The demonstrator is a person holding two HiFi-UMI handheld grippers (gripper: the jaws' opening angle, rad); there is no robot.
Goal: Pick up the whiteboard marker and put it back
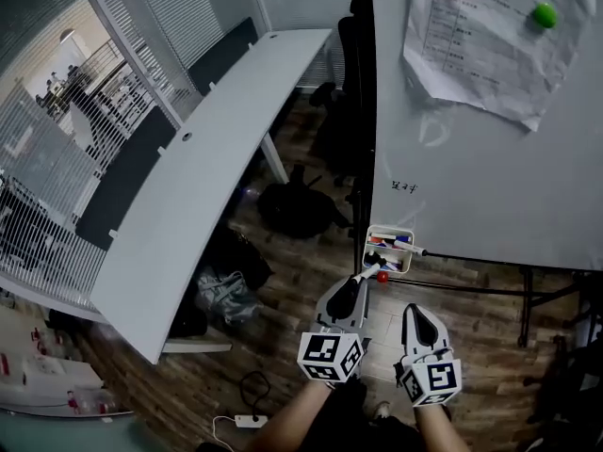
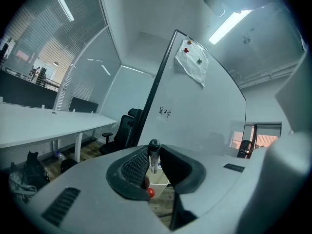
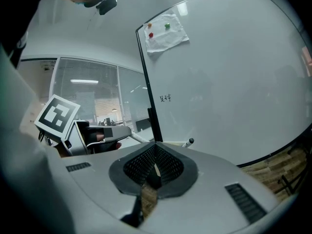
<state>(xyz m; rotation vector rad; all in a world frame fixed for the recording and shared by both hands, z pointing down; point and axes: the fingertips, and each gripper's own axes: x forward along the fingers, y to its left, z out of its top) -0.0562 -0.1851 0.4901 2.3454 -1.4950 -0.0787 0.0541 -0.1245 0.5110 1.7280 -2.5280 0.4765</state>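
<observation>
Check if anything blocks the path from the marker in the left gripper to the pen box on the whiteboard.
Nothing visible does. The left gripper grips the marker just short of the pen box, only air between. Other markers already lie in the box, so room inside looks limited.

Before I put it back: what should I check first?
1. Black-capped white whiteboard marker clamped in left hand-held gripper: ok.
2. Right hand-held gripper shut, nothing in it: ok.
3. White plastic marker box at the lower edge of the large whiteboard, in head view: ok.
4. Free room in the box: cannot tell; several markers already fill it.
5. Marker above the box opening: not ok; it is short of it.
</observation>
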